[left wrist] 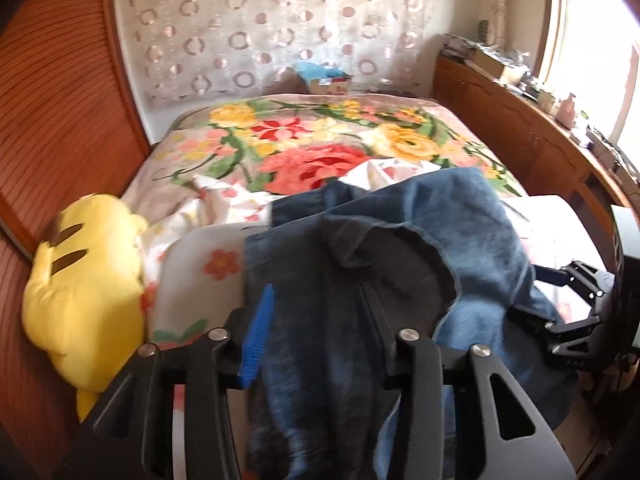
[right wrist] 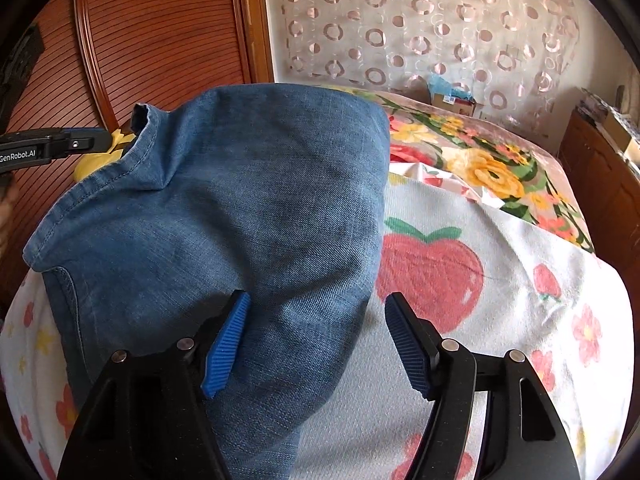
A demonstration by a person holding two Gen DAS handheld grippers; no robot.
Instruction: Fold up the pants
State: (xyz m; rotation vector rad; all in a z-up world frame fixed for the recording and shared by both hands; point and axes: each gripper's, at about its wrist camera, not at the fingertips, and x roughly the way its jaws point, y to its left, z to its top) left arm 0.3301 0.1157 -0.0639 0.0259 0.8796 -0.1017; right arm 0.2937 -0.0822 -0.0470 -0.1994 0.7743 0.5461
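Pants (right wrist: 224, 216) in blue denim are spread on the fruit-print sheet (right wrist: 500, 280), under and between both grippers.

Denim is draped between the jaws of the left gripper (left wrist: 320, 332); one blue pad (left wrist: 256, 336) is seen, and whether it grips cannot be told. The right gripper (right wrist: 316, 340) is held wide, with the left pad (right wrist: 226, 344) over denim and nothing clamped. Ahead, a floral blanket (left wrist: 320, 140) is laid; to the left, a yellow plush (left wrist: 80, 280) is seen.

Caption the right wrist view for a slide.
Right gripper open over blue denim pants lying bunched on a fruit-print sheet, floral blanket beyond.
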